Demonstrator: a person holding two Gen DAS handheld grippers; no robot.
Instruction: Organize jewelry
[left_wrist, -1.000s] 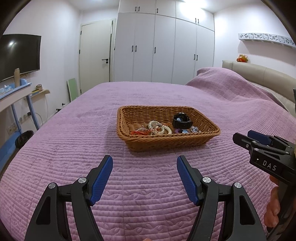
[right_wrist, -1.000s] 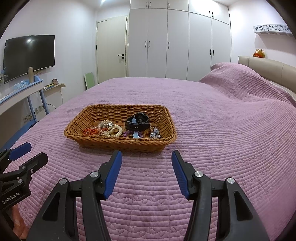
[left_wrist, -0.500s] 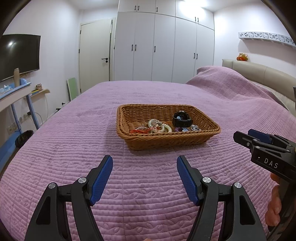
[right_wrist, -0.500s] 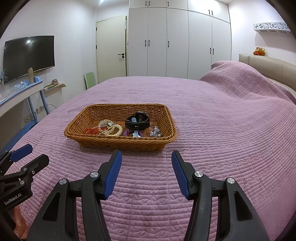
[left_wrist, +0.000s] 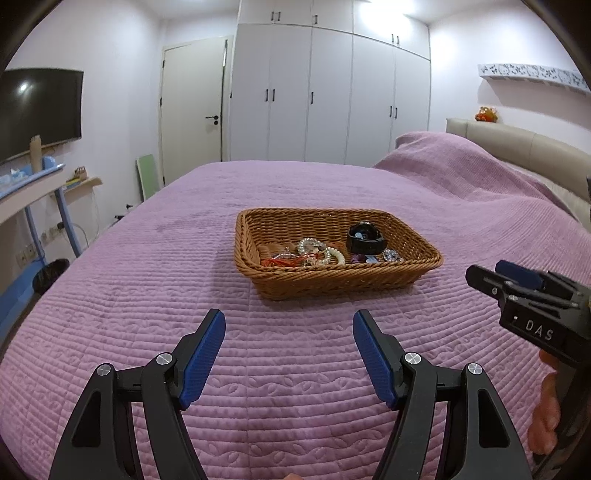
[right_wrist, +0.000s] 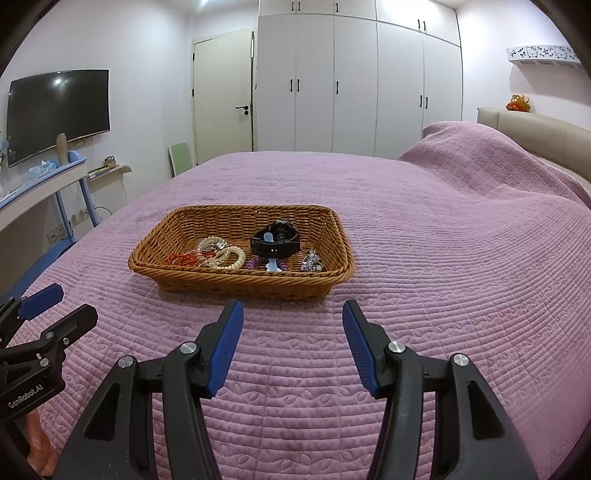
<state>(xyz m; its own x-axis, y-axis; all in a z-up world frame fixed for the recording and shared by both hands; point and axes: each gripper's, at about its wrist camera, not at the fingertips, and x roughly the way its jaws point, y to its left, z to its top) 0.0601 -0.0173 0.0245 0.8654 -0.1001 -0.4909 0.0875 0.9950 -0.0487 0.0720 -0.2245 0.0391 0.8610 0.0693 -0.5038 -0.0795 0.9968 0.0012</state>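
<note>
A: Left wrist view. Left gripper (left_wrist: 289, 334) at bottom centre, jaws wide apart, nothing between them, above the purple bedspread (left_wrist: 147, 295). Wicker basket (left_wrist: 424, 254) sits mid-frame. Inside it: a black watch (left_wrist: 365, 240), a pale bead bracelet (left_wrist: 334, 254), red cord (left_wrist: 277, 262) and a clear crystal piece (left_wrist: 391, 255). Right gripper (left_wrist: 491, 277) shows at the right edge; its opening can't be read from here.

B: Right wrist view. Right gripper (right_wrist: 293, 325) at bottom centre, also spread wide and empty. Basket (right_wrist: 340, 240) centre-left, the jewelry bunched along its near wall; a purple bead strand (right_wrist: 255, 263) lies under the watch (right_wrist: 275, 242).

A: Stage?

B: Ambiguous. All visible pieces already lie in the basket, none on the spread: fits gathered jewelry or a heap awaiting sorting.

A: If picking, note: strands overlap, so approach from above, close on one piece only, lift slowly to avoid snagging.
</note>
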